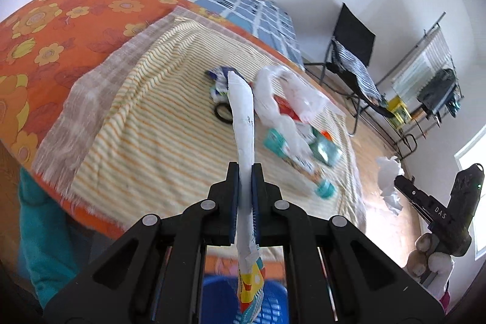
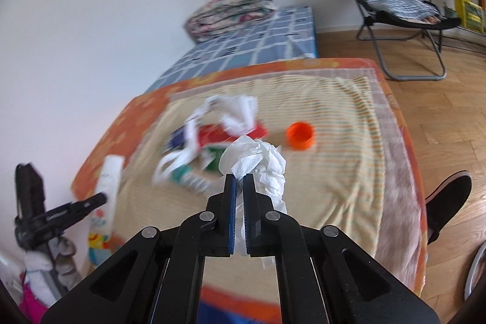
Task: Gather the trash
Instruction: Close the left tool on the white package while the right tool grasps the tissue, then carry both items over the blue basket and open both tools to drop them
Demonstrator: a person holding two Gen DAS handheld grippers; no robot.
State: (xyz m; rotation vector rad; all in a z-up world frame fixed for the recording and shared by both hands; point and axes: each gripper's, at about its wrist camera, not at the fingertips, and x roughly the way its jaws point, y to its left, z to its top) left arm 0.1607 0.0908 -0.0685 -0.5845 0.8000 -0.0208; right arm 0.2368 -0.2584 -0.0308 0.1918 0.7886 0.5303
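— Fingers first?

— My left gripper (image 1: 245, 172) is pinched on a long flattened wrapper (image 1: 243, 117), white and slick, with a printed yellow-and-teal end hanging below the pads. My right gripper (image 2: 239, 181) is clamped on a crumpled tissue (image 2: 258, 163), soft and wadded. Both pieces are held up off the striped towel (image 1: 152, 123).

— The bin?

— A blue basket (image 1: 218, 302) with a perforated wall shows just below the towel's near edge, under my left pads.

— What's left?

— I judge it about midway. On the towel's middle lie a thin white plastic bag (image 1: 282, 90), red and teal packets tangled beneath it, and a black ring beside them. An orange cap (image 2: 300, 135) sits apart, toward the towel's right side.
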